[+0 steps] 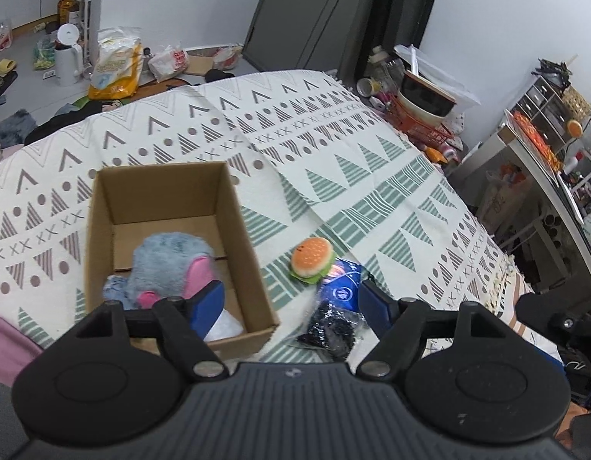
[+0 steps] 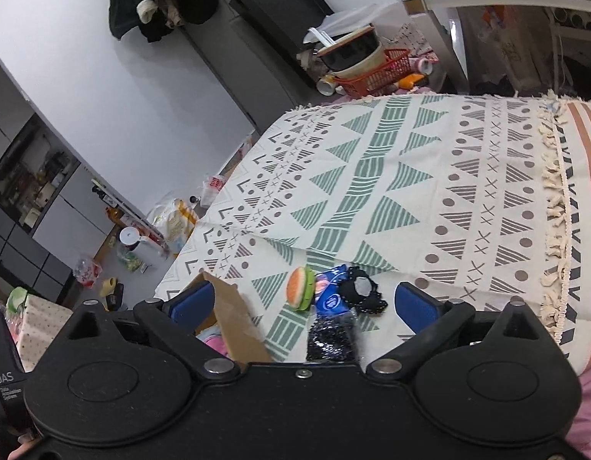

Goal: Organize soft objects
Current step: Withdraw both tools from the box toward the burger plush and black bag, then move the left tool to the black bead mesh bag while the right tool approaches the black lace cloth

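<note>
Toys and packets lie on a patterned cloth (image 1: 333, 145). One cardboard box (image 1: 234, 226) sits on it. One fluffy blue toy (image 1: 169, 264) with pink ears is inside the box, next to something white (image 1: 226, 326) in the near corner. One burger toy (image 1: 312, 257) sits on the cloth just right of the box. One blue packet (image 1: 343, 287) touches the burger toy. One black sparkly bag (image 1: 329, 329) lies just in front of the blue packet. In the right view, one black lacy thing (image 2: 362, 291) lies beside the blue packet (image 2: 331, 295).

Left gripper (image 1: 293, 301) has its two blue fingers (image 1: 207, 303) spread wide and holds nothing. One finger is over the box, close to the blue toy. The other is beside the blue packet. The burger toy is just ahead, between them.

Right gripper (image 2: 301, 304) is spread wide too and holds nothing. The burger toy (image 2: 301, 287), the blue packet and the black bag (image 2: 329, 339) all lie between its fingers (image 2: 414, 306). The box (image 2: 234, 318) wall is by its left finger.
</note>
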A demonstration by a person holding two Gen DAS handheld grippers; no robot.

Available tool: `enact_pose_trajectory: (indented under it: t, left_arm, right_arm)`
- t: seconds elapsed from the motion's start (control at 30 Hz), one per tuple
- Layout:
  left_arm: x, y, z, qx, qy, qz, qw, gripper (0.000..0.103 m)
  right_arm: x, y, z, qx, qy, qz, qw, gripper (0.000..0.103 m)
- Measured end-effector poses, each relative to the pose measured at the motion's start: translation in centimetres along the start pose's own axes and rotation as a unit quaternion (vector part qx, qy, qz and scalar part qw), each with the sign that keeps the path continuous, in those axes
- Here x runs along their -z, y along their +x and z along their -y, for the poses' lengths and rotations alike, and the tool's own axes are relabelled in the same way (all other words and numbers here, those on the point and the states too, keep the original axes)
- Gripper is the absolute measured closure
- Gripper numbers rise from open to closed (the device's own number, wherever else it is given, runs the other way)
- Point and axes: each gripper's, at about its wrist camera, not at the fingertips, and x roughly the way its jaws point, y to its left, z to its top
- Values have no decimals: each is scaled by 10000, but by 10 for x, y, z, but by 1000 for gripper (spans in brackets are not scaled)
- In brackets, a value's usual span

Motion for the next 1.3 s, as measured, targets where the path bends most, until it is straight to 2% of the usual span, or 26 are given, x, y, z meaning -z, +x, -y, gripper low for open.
enact_pose_trajectory:
  t: [0.2,0.53,0.9,1.1,1.3]
  left_arm:
    - [6,18,17,64,251,-125,9996,28]
    - [18,49,41,-16,504,-405,9979,28]
    - [32,91,66,41,743,-724,9946,28]
    - [38,121,72,-246,680,-839,9939,28]
    - [49,138,87,-480,1208,-747,9887,23]
  right_arm:
    - [6,18,23,-321,289,-111,9990,2]
    - [9,48,48,-6,421,-576,9975,2]
    - [2,68,72,-157,880,-782,9929,2]
    - [0,94,82,-153,995,-1049,9894,2]
    - [0,113,84,-106,1005,-1237,9872,1]
